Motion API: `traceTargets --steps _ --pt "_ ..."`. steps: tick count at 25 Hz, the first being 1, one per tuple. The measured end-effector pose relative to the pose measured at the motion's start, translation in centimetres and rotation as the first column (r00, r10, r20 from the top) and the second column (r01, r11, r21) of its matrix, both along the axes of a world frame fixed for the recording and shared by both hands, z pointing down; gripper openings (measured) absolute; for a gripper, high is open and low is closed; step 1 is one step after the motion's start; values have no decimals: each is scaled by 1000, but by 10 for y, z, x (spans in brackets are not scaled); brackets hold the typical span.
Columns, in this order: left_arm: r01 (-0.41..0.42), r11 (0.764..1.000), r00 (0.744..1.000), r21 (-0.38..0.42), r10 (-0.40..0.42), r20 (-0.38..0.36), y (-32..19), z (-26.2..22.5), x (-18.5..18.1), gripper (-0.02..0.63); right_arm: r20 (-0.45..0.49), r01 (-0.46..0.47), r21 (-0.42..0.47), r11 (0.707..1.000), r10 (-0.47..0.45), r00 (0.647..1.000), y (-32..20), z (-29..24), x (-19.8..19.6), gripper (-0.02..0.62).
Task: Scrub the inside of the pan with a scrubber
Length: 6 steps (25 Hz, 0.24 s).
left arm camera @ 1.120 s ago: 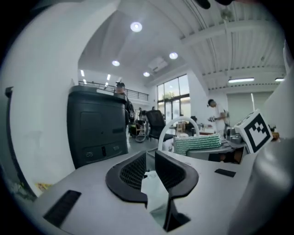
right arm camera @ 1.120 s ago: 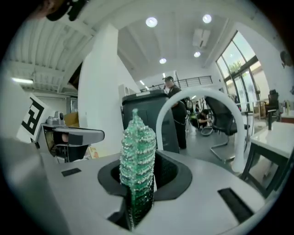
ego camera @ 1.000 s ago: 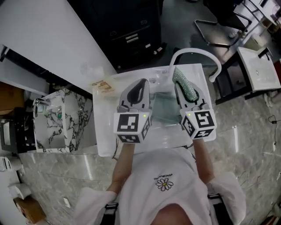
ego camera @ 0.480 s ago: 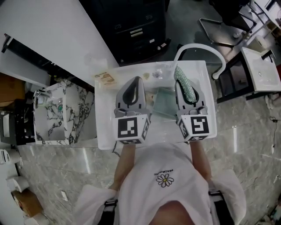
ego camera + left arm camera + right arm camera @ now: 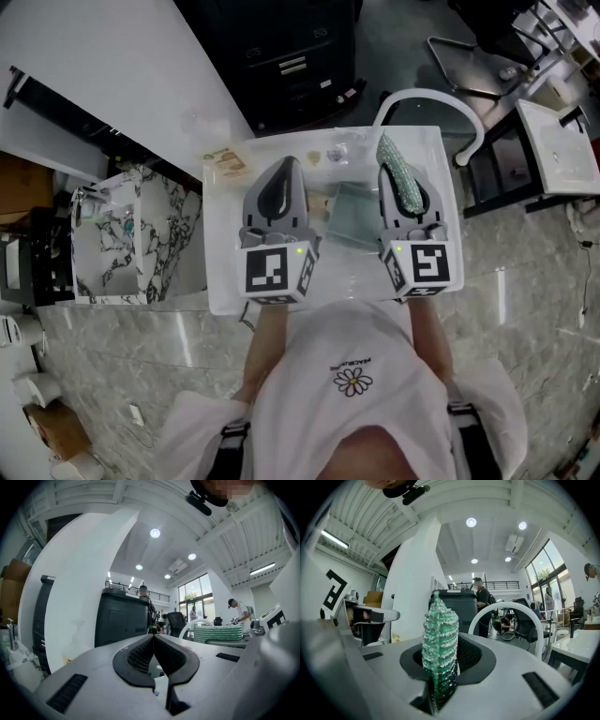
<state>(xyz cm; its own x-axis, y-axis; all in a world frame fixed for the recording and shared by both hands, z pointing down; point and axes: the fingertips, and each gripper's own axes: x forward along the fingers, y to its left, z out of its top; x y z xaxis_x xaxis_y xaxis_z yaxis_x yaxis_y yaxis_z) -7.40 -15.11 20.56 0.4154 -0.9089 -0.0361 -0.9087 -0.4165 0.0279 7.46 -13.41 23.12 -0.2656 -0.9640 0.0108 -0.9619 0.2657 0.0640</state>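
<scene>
Both grippers are held side by side above a white sink basin (image 5: 225, 281), pointing away from me and up. My left gripper (image 5: 284, 164) is shut, its black pads meeting with nothing between them (image 5: 153, 637). My right gripper (image 5: 389, 150) is shut on a green sparkly scrubber (image 5: 401, 183), which stands up out of the jaws (image 5: 439, 620). A greenish see-through pan (image 5: 349, 220) lies in the basin between and below the two grippers, partly hidden by them. The scrubber also shows at the right of the left gripper view (image 5: 219, 632).
A white arched faucet (image 5: 431, 98) rises at the basin's far right corner. Small items (image 5: 225, 161) lie on the basin's back rim. A marble-patterned unit (image 5: 131, 244) stands to the left, a black cabinet (image 5: 281, 56) behind, a white table (image 5: 562, 141) at right.
Both grippers stay raised over the basin much as before; the head view has shifted slightly. The scrubber remains in the right jaws.
</scene>
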Motion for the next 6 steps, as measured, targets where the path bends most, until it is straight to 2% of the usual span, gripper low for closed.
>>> traceTargets --steps 6 --pt "15 1000 1000 -15 -15 4 -3 4 -6 17 -11 6 0 1000 -6 1000 0 0 -3 61"
